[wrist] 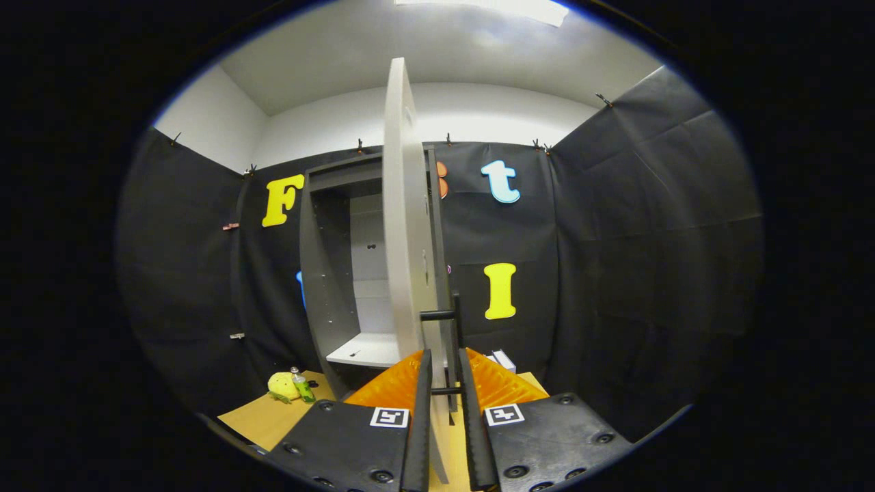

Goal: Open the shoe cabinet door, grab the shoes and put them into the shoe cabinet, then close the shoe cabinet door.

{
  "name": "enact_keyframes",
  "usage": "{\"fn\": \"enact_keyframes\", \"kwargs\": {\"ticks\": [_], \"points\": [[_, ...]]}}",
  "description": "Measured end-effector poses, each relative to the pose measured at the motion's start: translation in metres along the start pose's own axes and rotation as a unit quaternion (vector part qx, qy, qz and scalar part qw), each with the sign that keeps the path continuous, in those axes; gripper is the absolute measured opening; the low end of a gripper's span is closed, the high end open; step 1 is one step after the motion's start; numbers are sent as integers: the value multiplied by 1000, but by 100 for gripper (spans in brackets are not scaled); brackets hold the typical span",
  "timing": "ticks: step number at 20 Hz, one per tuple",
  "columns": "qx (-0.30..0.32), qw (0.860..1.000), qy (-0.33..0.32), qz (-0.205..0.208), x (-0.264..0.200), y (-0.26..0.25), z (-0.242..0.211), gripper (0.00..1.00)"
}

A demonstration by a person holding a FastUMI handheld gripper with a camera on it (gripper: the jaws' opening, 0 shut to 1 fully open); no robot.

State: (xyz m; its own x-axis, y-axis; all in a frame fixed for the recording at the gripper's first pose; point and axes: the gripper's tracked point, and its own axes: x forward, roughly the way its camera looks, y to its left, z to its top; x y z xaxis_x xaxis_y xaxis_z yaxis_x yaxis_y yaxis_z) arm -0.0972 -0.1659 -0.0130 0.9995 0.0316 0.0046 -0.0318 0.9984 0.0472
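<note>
Camera rides on the gripper, facing forward along its fingers.
It looks level and close onto the edge of the open cabinet door (407,225), the shoe cabinet (342,273) interior just beyond.

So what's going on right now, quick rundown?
Gripper nearly shut around the door handle. Shoe cabinet door swung wide open, edge-on just ahead of the fingers. Shelf inside holds no shoes yet. Nothing blocking.
</note>
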Motion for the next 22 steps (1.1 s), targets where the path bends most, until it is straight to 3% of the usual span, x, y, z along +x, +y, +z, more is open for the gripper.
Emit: {"fn": "enact_keyframes", "kwargs": {"ticks": [3, 6, 10, 15, 22], "points": [[1, 1000, 8, 31, -4, 47, -22, 26], [-6, 996, 58, 64, 3, 86, -82, 26], [31, 990, 118, 76, 16, 112, -158, 26], [15, 979, 198, 36, 34, 123, -271, 26], [8, 942, 335, -24, 35, 119, -425, 26]]}}
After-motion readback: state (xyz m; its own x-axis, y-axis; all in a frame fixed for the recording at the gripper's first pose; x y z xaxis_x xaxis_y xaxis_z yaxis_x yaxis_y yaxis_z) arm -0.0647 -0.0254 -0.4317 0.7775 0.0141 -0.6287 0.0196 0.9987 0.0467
